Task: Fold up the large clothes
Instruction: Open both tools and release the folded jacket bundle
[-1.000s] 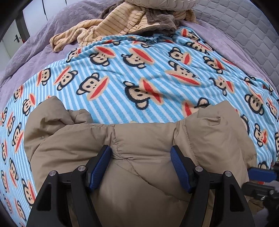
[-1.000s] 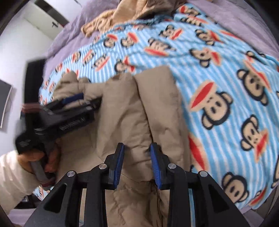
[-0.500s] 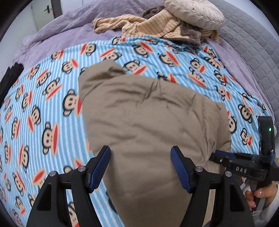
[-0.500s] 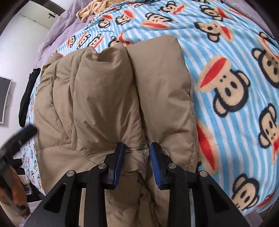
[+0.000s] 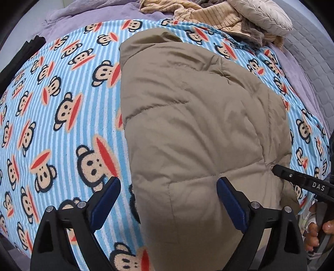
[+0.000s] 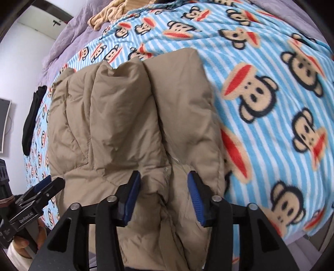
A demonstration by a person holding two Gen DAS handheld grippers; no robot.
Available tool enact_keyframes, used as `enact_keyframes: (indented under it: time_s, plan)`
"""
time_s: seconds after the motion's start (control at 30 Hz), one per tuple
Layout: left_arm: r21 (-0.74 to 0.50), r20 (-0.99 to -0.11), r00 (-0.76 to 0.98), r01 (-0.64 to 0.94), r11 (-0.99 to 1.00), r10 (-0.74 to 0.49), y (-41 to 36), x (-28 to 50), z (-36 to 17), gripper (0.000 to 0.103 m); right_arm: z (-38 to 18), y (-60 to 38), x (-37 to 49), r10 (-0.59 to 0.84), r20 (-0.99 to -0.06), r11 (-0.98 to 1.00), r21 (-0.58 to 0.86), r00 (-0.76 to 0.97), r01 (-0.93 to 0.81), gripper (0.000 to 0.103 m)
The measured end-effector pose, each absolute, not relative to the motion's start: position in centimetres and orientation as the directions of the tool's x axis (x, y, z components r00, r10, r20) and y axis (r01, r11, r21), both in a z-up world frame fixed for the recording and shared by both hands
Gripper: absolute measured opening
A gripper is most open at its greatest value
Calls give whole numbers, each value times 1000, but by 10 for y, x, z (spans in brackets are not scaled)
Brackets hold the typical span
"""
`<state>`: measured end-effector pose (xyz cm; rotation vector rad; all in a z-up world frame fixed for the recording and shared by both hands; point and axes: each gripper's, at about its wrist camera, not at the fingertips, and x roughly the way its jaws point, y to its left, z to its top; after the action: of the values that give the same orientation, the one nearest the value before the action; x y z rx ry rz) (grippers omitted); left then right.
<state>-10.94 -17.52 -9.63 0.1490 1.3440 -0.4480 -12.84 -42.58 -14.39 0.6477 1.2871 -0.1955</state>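
Observation:
A tan puffer jacket (image 5: 194,116) lies folded into a thick bundle on the monkey-print blanket (image 5: 62,116). My left gripper (image 5: 168,200) hovers open over the bundle's near left edge, with nothing pinched. In the right wrist view the jacket (image 6: 125,116) shows as puffy folds side by side. My right gripper (image 6: 163,198) stands open at the near end, its blue pads (image 6: 131,196) astride a ridge of fabric without squeezing it. The right gripper (image 5: 300,181) also shows from the side, its tip at the jacket's right edge. The left gripper (image 6: 41,191) sits at the lower left.
A heap of striped beige clothes (image 5: 210,14) and a cushion (image 5: 263,12) lie at the far end of the bed. A black garment (image 6: 33,121) rests at the blanket's left edge. Purple bedding (image 6: 68,35) surrounds the blanket. A hand (image 5: 317,235) holds the right gripper.
The left gripper has pulled back and swung left, now seeing the whole folded bundle. The right gripper's fingers have spread apart, letting go of the jacket fold.

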Motion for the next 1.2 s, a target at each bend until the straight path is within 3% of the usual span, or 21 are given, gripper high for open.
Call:
enact_keyframes:
  time_s: [0.23,0.3,0.4,0.43,0.47,0.53,0.9,1.2]
  plan:
    - [-166,-957,160,379,910,-241,-154,-111,-82,94,-127,-415,-148,157,-937,797,307,311,521,59]
    - [-159,-956,171,386,909,-240,-149,-112,-78,103,-124,-411,-152,143,-938,796,299,315,527,59]
    - [-158,-953,180,389,908,-243,-139,-113,-74,103,-120,-407,-158,127,-938,790,293,323,538,59]
    - [-162,-953,178,389,907,-246,-136,-113,-73,103,-118,-406,-160,124,-937,790,292,327,539,61]
    - [-163,-953,176,389,907,-247,-133,-113,-73,103,-117,-405,-161,122,-936,789,293,330,539,73]
    - [-165,-954,171,390,906,-247,-129,-113,-73,103,-113,-401,-164,123,-929,786,306,350,537,80]
    - [-176,-955,157,390,904,-253,-121,-109,-79,103,-111,-407,-168,126,-922,772,323,367,548,84]
    - [-216,-953,131,345,914,-275,-132,-77,-86,103,-130,-455,-140,243,-904,750,406,353,522,86]
